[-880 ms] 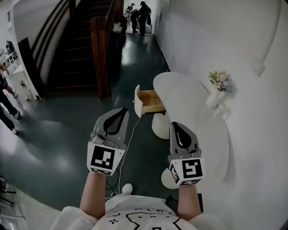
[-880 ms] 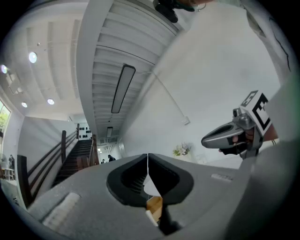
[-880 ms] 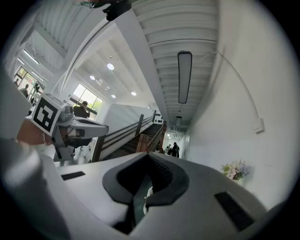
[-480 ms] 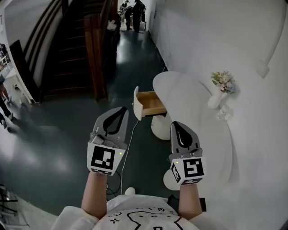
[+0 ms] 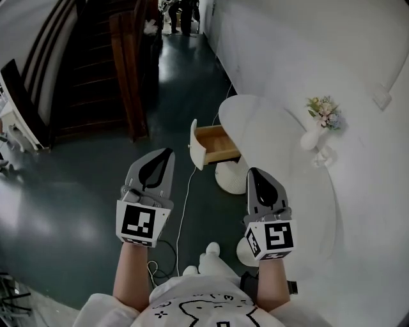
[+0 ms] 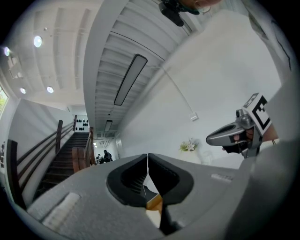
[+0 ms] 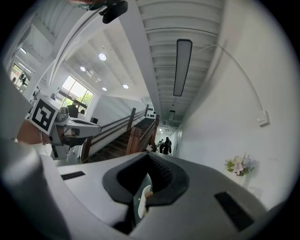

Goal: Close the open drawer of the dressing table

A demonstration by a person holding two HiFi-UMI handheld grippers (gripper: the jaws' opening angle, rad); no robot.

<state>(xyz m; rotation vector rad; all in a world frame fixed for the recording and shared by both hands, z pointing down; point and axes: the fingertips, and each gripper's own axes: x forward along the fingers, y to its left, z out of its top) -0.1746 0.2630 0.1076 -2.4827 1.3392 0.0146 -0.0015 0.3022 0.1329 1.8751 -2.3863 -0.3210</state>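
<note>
A white oval dressing table [image 5: 275, 137] stands against the right wall. Its wooden drawer [image 5: 217, 144] with a white front [image 5: 194, 144] is pulled out to the left. My left gripper [image 5: 158, 157] hangs over the dark floor, left of and nearer than the drawer, jaws shut and empty. Near the table's front edge is my right gripper [image 5: 257, 174], also shut and empty. In the left gripper view a sliver of the drawer [image 6: 154, 203] shows below the closed tips [image 6: 148, 157]. The white drawer front [image 7: 146, 193] shows through the gap in the right gripper view.
A white vase of flowers [image 5: 321, 121] stands on the table by the wall. A white cable [image 5: 182, 207] trails over the dark floor. A wooden staircase [image 5: 96, 70] rises at the back left. People [image 5: 179, 13] stand far down the corridor. A round white pedestal [image 5: 231, 175] is under the table.
The view has shifted forward and slightly right; the drawer and table sit a little nearer. Both grippers stay shut, roughly in the same place. My feet now show at the bottom.
</note>
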